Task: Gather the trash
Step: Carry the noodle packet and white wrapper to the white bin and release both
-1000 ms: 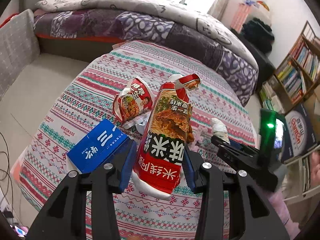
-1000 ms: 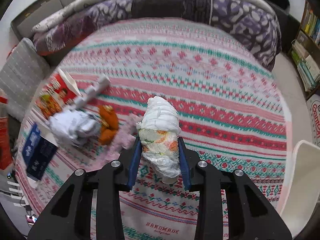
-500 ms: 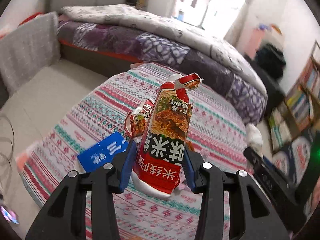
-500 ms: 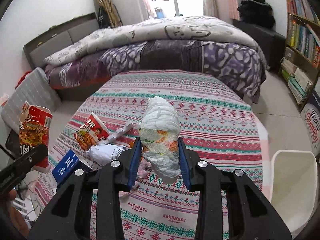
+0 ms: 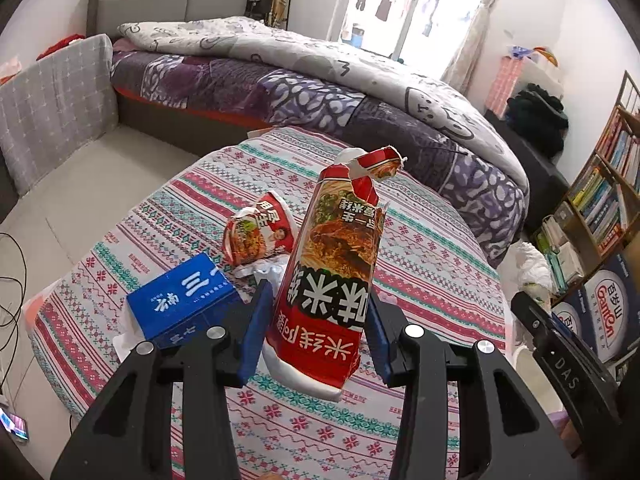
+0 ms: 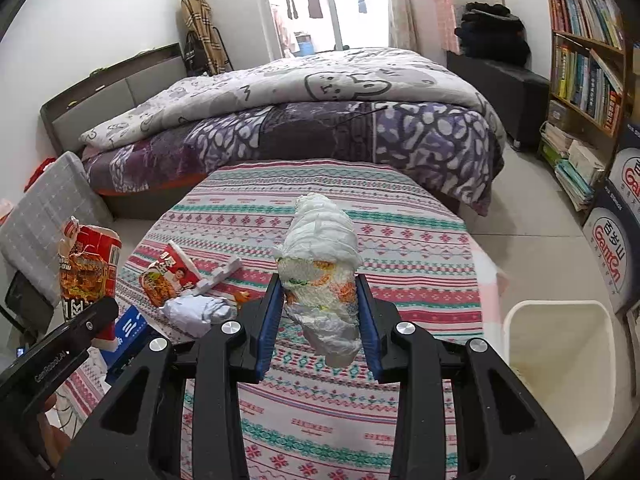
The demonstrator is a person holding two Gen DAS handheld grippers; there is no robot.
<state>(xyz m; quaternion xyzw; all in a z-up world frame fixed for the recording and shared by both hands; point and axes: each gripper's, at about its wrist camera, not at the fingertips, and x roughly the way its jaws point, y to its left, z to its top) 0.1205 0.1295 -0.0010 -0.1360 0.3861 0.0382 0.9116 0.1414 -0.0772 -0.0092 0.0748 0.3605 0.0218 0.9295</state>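
left wrist view: the left claw [image 5: 316,336] is clamped on a tall red noodle packet [image 5: 334,276], its blue pads pressing both sides near the packet's lower end, the torn top pointing away from the camera. the packet is lifted clear above the bench [image 5: 420,248], which wears a striped patterned cloth. on the bench, left of the packet, lies a blue box [image 5: 182,300]; just beyond the box sits a smaller red noodle wrapper [image 5: 260,234], with crumpled white paper [image 5: 264,270] at its near side. a bed [image 5: 280,76] stands behind the bench.

right wrist view: the right claw [image 6: 320,320] grips a rolled white wad with orange and green print [image 6: 320,268], held upright above the bench [image 6: 400,248]. right of the bench, on the floor, stands a white bin [image 6: 560,364], apart from the wad. left of the wad, on the bench, lie the small wrapper [image 6: 170,272] and a crumpled grey-white paper ball [image 6: 196,312]. the red packet [image 6: 88,268] shows at the bench's left edge.
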